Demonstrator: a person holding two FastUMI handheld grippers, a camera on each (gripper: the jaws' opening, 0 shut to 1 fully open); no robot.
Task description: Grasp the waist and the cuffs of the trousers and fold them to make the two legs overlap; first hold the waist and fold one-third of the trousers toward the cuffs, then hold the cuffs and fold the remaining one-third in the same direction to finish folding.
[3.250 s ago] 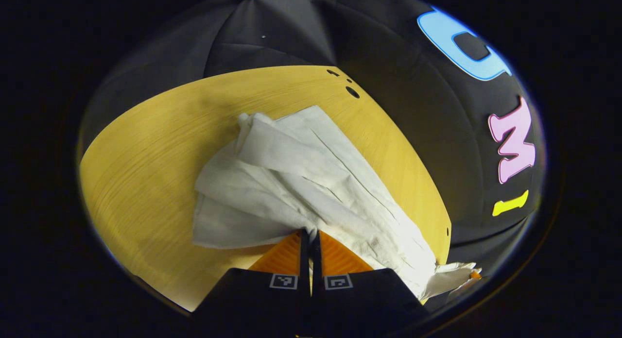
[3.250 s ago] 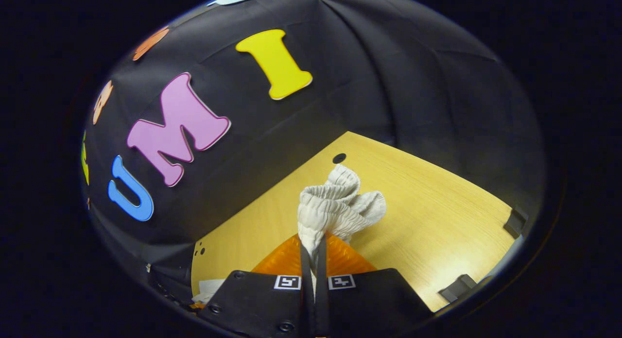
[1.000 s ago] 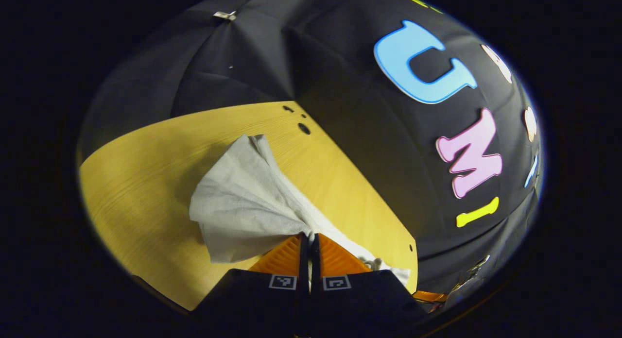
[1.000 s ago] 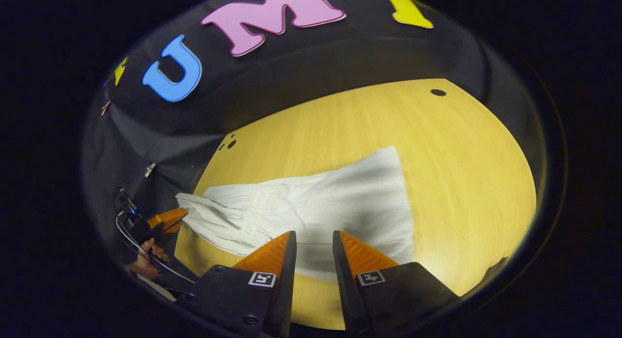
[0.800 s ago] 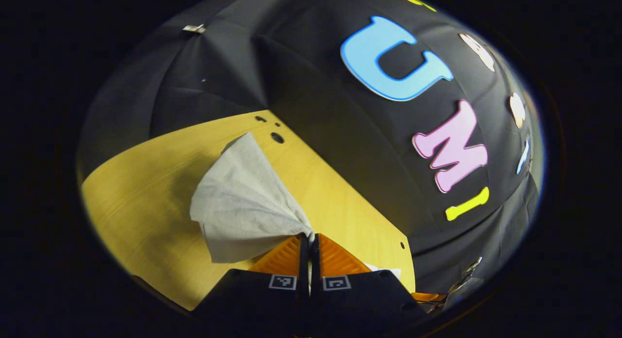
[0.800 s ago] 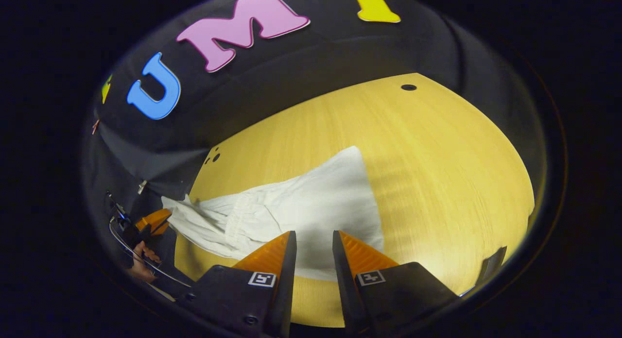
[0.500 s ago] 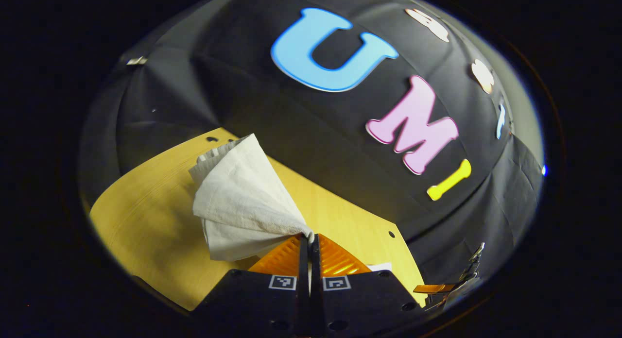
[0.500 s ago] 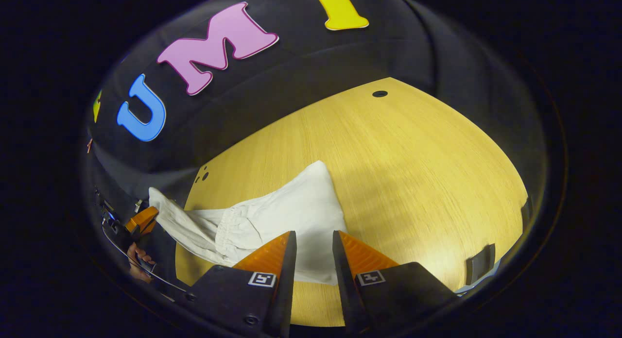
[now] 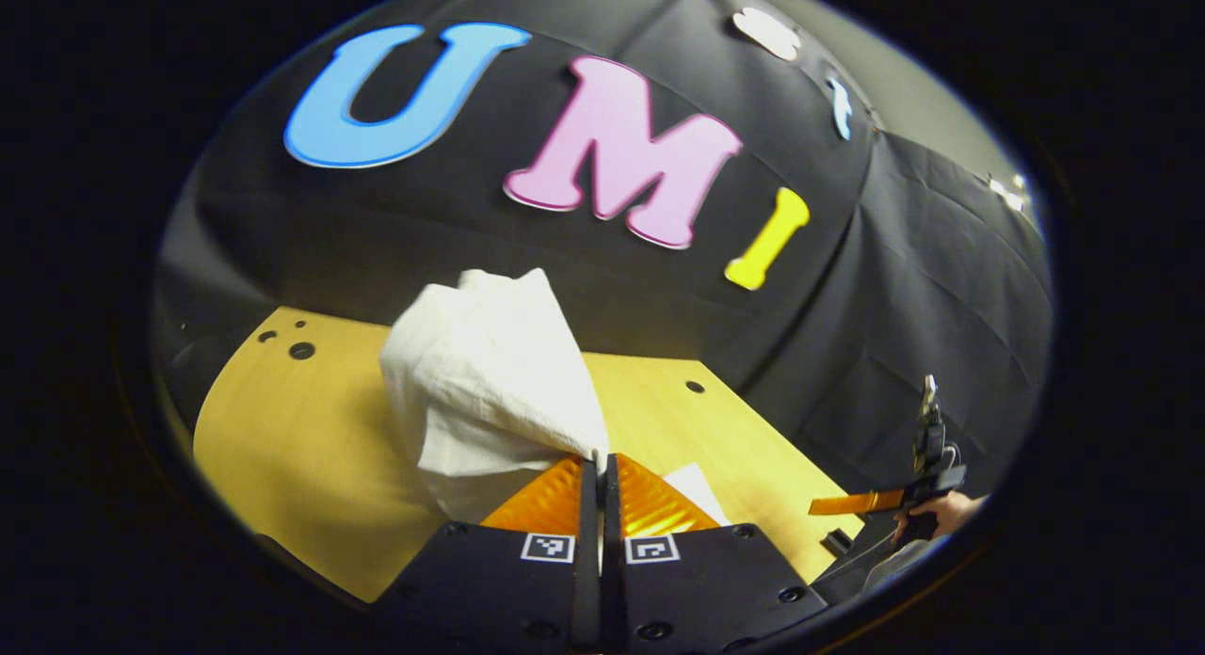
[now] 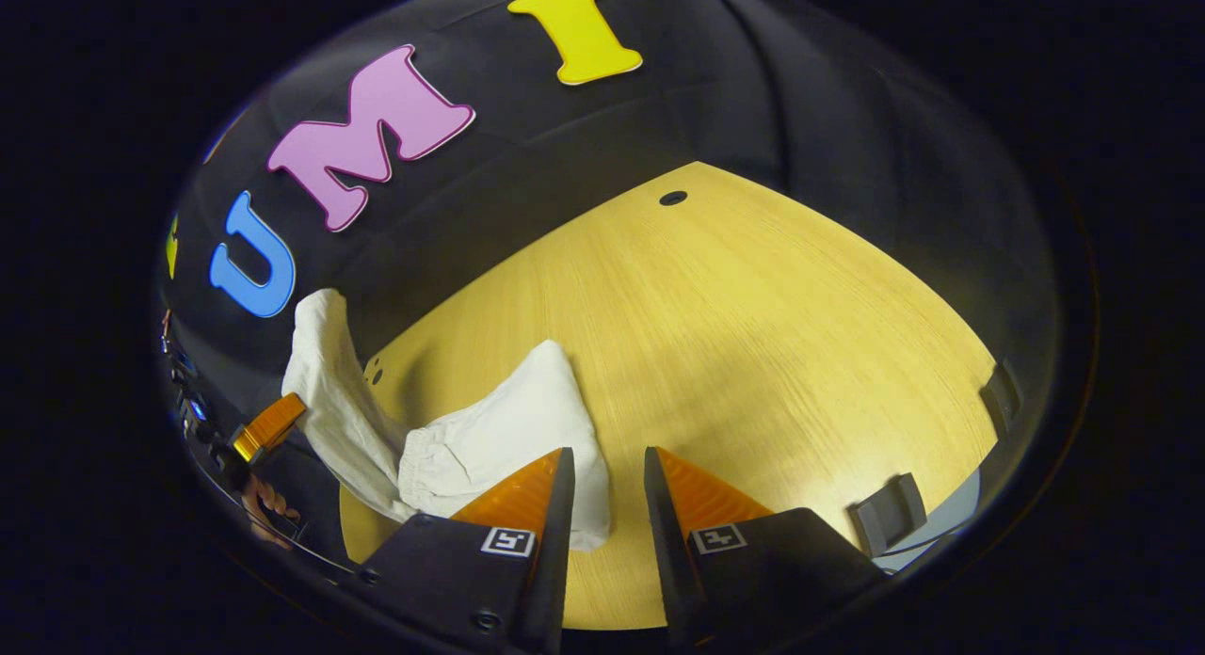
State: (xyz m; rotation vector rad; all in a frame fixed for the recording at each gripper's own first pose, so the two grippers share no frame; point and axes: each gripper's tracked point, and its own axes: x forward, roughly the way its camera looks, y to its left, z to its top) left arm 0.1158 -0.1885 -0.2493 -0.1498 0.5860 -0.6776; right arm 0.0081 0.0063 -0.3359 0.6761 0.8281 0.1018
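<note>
The white trousers lie bunched on the wooden table, their gathered waistband facing me. One end of the cloth rises off the table to my left gripper, which a hand holds. In the left gripper view that gripper is shut on the lifted cuff end, which stands up in a loose fold. My right gripper is open just above the trousers' near right edge, with nothing between its fingers; it also appears far off.
The table has small holes near its far corners. Black clips sit on its right edge. The booth's black cloth wall closes in behind. Bare wood spreads to the right of the trousers.
My left gripper has lifted the cuff end and swung it over toward the waist part. The trousers have bunched shorter. The right gripper stays open and has drifted off the cloth's edge.
</note>
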